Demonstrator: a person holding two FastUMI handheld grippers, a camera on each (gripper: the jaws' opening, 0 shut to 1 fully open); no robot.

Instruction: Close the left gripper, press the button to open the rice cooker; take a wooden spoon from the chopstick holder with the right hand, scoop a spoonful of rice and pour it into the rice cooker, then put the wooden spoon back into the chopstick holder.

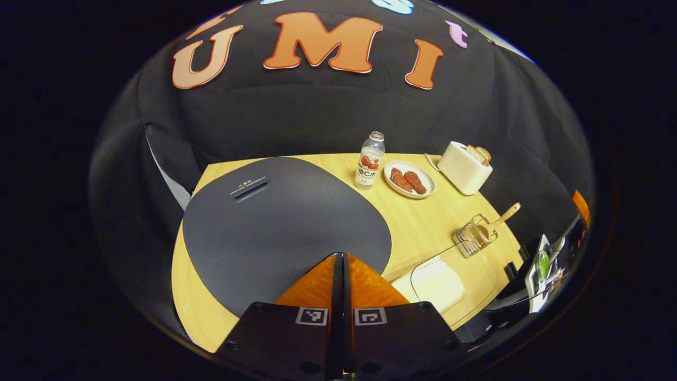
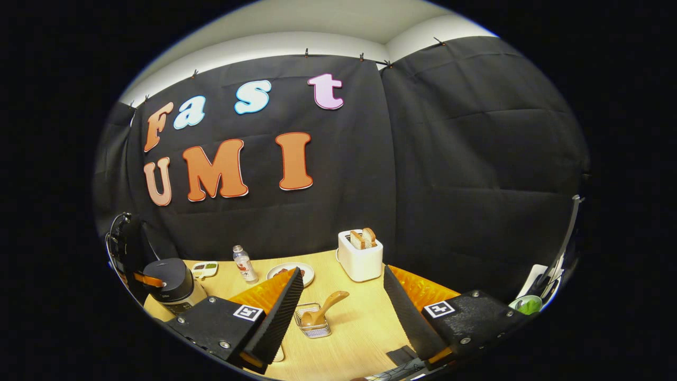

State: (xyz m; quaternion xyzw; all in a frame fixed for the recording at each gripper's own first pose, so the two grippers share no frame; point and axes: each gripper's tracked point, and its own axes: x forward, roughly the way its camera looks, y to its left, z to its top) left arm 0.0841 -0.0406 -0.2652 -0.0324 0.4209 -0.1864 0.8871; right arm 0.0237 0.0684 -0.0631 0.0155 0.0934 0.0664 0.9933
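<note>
Rice cooker (image 1: 285, 227) with its grey lid down fills the near-left part of the wooden table (image 1: 418, 222) in the left gripper view, directly ahead of the left gripper (image 1: 341, 259), whose 2 fingers are pressed together with nothing between them. In the right gripper view the cooker (image 2: 172, 286) stands at the table's far left. 1 wooden spoon (image 1: 494, 222) leans in 1 wire chopstick holder (image 1: 473, 235) to the right of the cooker, its handle tilted up and away. Just in front of that holder sits 1 clear container of white rice (image 1: 439, 283). The right gripper (image 2: 341, 312) hangs above the table with its 2 fingers spread wide and empty, the spoon and holder seen between them. Along the back of the table stand 1 drink bottle (image 1: 369, 161), 1 white plate (image 1: 410, 180) with 2 reddish-brown food pieces, and 1 white toaster (image 1: 464, 168) holding 2 slices of toast.
</note>
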